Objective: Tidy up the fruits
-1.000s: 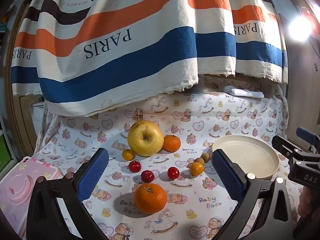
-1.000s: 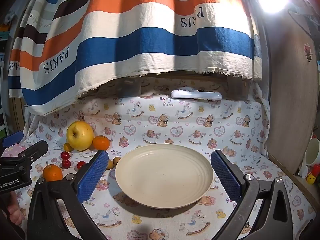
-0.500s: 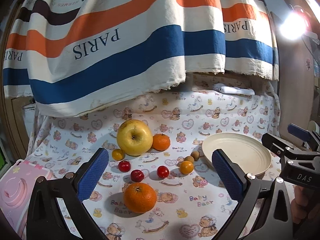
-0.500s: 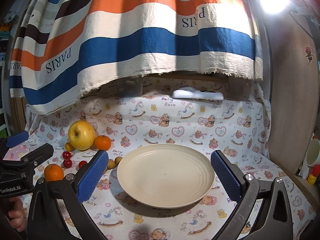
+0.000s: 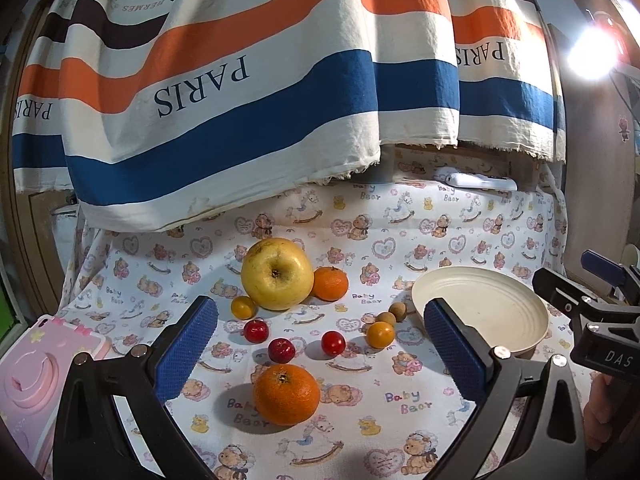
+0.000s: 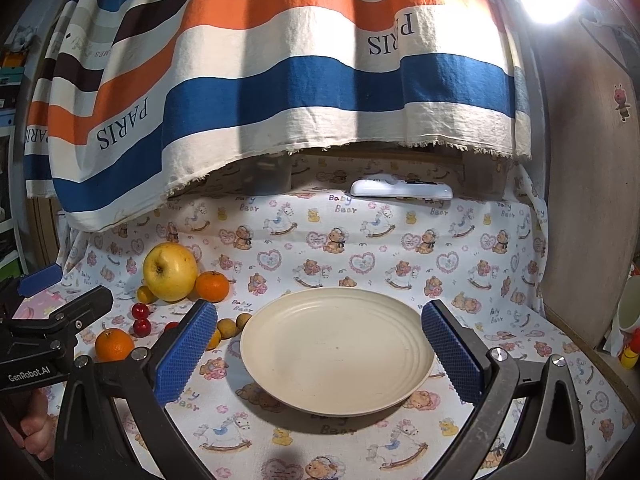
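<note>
Left gripper (image 5: 320, 340) hangs spread wide over the near round orange (image 5: 286, 399), left of the empty cream ridged plate (image 6: 338, 350). Best to drop squarely around its widest part and close gently. Right gripper (image 6: 320, 350) waits spread above the plate.

Home tabletop: baby-bear tablecloth (image 6: 360, 232), striped curtain (image 6: 280, 80).

Big yellow apple (image 5: 277, 274) sits stem-up toward the printed cloth's left-back, w/ a small orange mandarin (image 5: 330, 283) touching its right side. Larger orange mandarin (image 5: 286, 394) near front edge. Betw. them: 3 red cherry tomatoes (image 5: 281, 350), 2 yellow cherry tomatoes (image 5: 380, 334), 2 brown longans (image 5: 398, 311). Round cream ribbed plate (image 6: 338, 350) right of fruit, nothing on it.
</note>
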The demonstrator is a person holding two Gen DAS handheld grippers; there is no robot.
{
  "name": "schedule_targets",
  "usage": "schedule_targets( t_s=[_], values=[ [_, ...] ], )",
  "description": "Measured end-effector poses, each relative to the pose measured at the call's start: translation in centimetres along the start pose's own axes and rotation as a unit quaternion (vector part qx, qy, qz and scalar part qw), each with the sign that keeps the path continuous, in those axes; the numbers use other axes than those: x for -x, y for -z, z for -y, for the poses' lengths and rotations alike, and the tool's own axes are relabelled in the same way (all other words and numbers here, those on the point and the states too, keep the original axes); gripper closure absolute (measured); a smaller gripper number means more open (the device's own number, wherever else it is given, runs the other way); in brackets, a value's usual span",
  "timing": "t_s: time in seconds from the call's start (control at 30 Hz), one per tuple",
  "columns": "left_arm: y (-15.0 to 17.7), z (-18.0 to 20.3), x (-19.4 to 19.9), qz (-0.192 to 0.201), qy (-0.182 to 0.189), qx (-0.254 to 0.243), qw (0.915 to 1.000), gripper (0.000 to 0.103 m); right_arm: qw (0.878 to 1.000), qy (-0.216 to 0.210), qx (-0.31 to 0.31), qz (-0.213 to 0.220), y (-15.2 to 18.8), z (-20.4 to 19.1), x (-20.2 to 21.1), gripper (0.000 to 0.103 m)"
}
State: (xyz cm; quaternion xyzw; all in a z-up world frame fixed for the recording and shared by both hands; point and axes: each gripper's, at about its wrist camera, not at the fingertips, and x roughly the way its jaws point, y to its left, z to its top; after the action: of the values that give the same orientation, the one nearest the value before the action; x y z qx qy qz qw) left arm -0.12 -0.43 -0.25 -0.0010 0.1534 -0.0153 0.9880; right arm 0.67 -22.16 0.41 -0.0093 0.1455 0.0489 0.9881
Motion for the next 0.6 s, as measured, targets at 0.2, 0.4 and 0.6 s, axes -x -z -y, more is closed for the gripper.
schedule_targets(
  t_s=[0.2, 0.4, 0.6],
  values=[
    [0.13, 0.12, 0.10, 0.002, 0.000, 0.001, 1.0000, 0.000, 1.000, 0.008, 0.000, -0.001, 0.00, 0.07, 0.07, 0.000],
    [0.39, -0.30, 0.22, 0.003, -0.002, 0.001, 1.0000, 0.000, 1.000, 0.012, 0.002, 0.000, 0.01, -0.01, 0.07, 0.000],
    [0.00, 0.04, 0.01, -0.001, -0.004, 0.003, 1.0000, 0.000, 1.000, 0.012, 0.002, 0.000, -0.03, 0.00, 0.05, 0.000]
  ],
)
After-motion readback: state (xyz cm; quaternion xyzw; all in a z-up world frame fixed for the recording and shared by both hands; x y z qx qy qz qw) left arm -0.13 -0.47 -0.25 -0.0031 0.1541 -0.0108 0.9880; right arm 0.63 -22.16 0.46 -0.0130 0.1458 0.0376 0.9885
